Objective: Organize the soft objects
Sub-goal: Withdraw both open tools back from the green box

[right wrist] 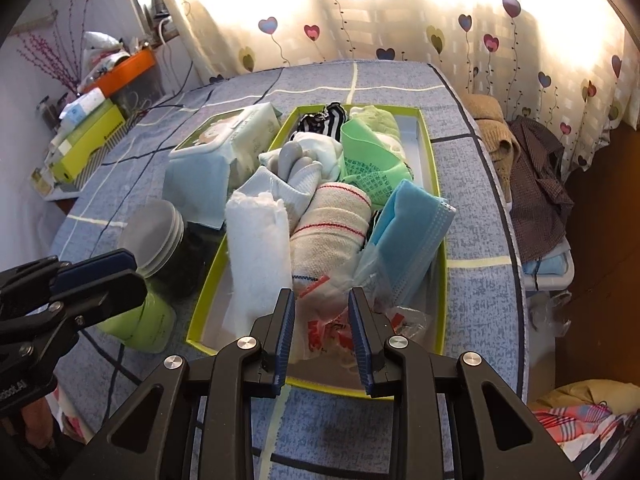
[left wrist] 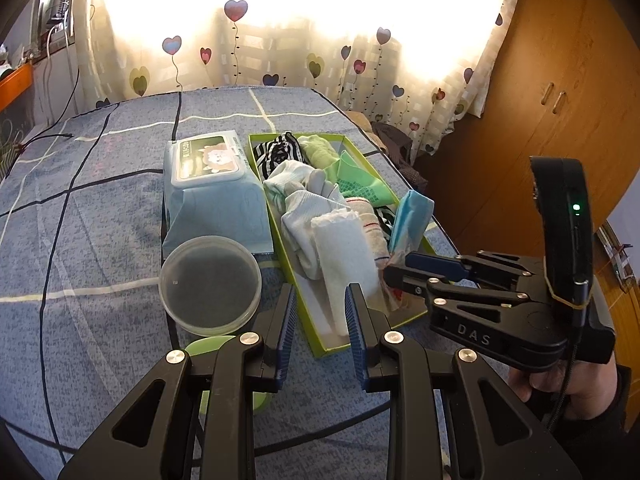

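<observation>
A green-rimmed box (right wrist: 439,208) (left wrist: 276,236) on the blue checked bed holds soft things: a white towel (right wrist: 256,248) (left wrist: 344,256), a red-striped rolled sock (right wrist: 332,224), grey-white socks (right wrist: 300,168), a green cloth (right wrist: 368,160), a striped cloth (right wrist: 324,118) and blue face masks (right wrist: 408,228) (left wrist: 410,216). My right gripper (right wrist: 322,300) is open, its jaws on either side of a crinkly red-and-white plastic packet (right wrist: 324,328) at the box's near end. My left gripper (left wrist: 320,300) is open and empty, just short of the box's near end.
A wet-wipes pack (left wrist: 212,184) (right wrist: 216,148) lies left of the box. A clear-lidded dark jar (left wrist: 210,284) (right wrist: 160,236) and a green container (right wrist: 140,320) stand near it. Clothes (right wrist: 532,176) hang off the bed's right edge. Boxes (right wrist: 88,136) stand at the left.
</observation>
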Demonstrator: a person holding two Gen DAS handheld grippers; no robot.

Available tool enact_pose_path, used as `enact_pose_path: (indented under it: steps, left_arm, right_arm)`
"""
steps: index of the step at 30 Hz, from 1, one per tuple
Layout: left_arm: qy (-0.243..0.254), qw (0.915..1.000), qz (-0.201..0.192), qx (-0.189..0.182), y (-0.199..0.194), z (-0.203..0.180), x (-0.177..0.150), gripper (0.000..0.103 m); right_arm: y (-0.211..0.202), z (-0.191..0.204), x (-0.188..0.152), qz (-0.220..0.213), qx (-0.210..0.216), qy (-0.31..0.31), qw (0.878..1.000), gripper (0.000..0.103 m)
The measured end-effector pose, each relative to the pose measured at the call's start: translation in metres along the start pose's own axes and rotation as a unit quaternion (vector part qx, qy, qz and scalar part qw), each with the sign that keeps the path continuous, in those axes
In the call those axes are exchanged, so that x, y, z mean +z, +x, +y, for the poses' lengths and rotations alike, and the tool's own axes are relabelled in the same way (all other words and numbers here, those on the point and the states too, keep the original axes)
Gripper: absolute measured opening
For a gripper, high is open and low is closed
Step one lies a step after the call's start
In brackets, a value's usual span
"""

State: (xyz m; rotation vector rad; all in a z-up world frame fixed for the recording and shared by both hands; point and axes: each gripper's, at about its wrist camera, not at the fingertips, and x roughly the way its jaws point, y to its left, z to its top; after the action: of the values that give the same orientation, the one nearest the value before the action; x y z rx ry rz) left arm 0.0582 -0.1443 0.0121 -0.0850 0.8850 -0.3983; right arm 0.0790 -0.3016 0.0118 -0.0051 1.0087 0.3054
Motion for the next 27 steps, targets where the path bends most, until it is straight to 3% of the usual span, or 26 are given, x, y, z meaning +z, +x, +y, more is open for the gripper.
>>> enact_pose_path:
  steps: [7, 27]
  left_arm:
    - [0.011, 0.9999, -0.006, -0.001, -0.01, -0.006, -0.006, 0.026]
    - [0.018, 0.9986, -0.021, 0.044, -0.045, -0.013, -0.038, 0.026]
  right_arm:
    - [-0.028, 0.007, -0.009, -0.02, -0.03, 0.0, 0.999, 0.046]
    - [-0.074, 0.05, -0.046, -0.05, -0.048, -0.026, 0.997, 0.053]
